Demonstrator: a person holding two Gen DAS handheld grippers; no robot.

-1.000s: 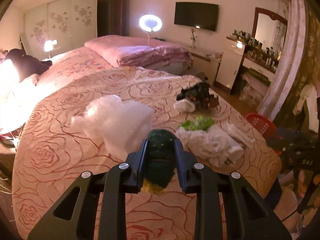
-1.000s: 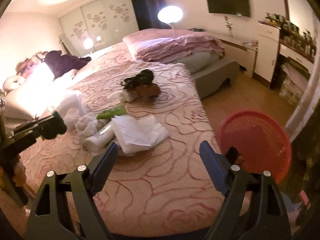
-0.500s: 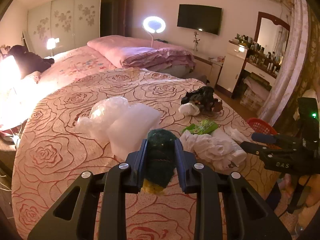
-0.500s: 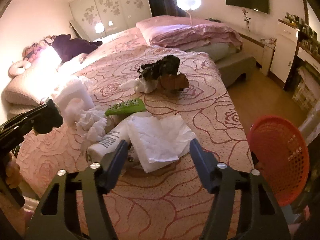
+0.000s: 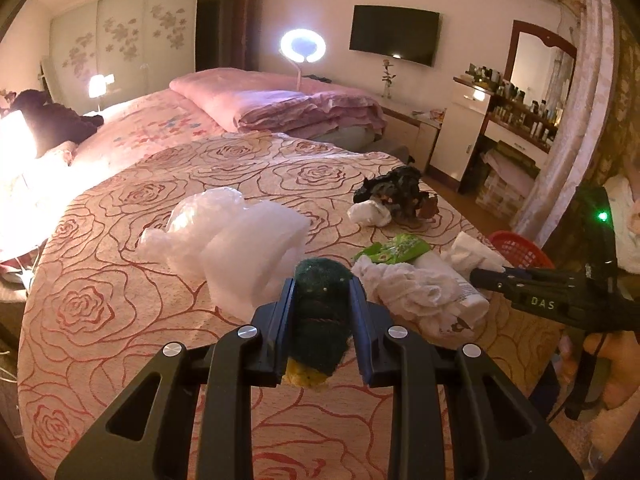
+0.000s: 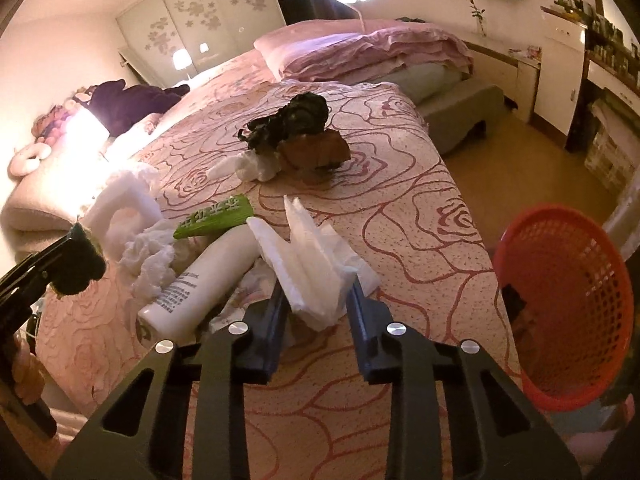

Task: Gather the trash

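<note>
My left gripper (image 5: 322, 312) is shut on a dark green and yellow sponge (image 5: 320, 320) and holds it above the bed; the sponge also shows in the right wrist view (image 6: 78, 266). My right gripper (image 6: 316, 304) has closed on a white tissue (image 6: 316, 264) that lies on the bedspread. Beside it lie a white bottle (image 6: 200, 280), a green wrapper (image 6: 214, 216), crumpled white paper (image 6: 148, 256) and a white plastic bag (image 5: 236, 240). A dark pile with a brown piece (image 6: 300, 128) lies farther back. A red mesh basket (image 6: 568, 300) stands at the bed's right side.
The bed (image 5: 100, 280) has a rose-patterned cover, with a folded pink quilt (image 5: 288, 104) behind. A dresser with bottles (image 5: 516, 120) and a curtain (image 5: 572, 120) stand at the right. A bright lamp (image 5: 16, 136) glows on the left.
My right gripper moved forward over the bed and closed from wide open onto the white tissue. My left gripper kept its hold on the sponge and barely moved.
</note>
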